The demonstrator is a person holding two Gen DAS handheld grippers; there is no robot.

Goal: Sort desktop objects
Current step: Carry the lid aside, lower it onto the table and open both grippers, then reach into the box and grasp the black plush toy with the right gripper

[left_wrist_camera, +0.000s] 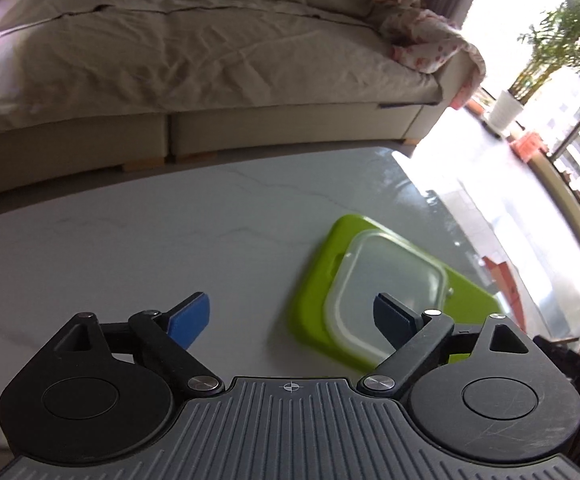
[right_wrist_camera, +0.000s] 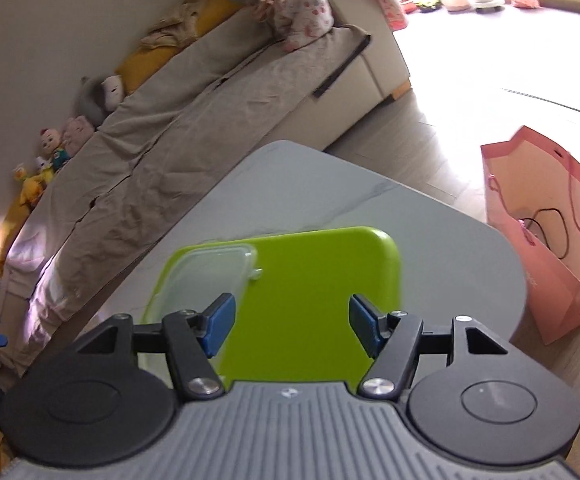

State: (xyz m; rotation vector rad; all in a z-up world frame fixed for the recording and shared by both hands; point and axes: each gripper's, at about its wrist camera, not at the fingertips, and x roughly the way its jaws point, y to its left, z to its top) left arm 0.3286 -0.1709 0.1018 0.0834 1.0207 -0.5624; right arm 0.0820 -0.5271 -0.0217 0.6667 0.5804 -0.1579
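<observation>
A lime-green cutting board (left_wrist_camera: 313, 312) lies flat on the white marble table (left_wrist_camera: 130, 240), with a clear plastic container lid (left_wrist_camera: 389, 276) resting on top of it. My left gripper (left_wrist_camera: 290, 320) hovers open just left of the board, its right finger over the lid's near corner and nothing between the fingers. In the right wrist view the same green board (right_wrist_camera: 321, 280) sits under my right gripper (right_wrist_camera: 291, 326), which is open and empty above the board's bare part. The lid (right_wrist_camera: 206, 276) covers the board's left portion there.
A sofa (left_wrist_camera: 210, 60) draped in beige cloth runs behind the table, with soft toys (right_wrist_camera: 50, 152) and a folded blanket (left_wrist_camera: 421, 40). A pink paper bag (right_wrist_camera: 549, 240) stands on the floor right of the table's edge. A potted plant (left_wrist_camera: 505, 108) stands by the window.
</observation>
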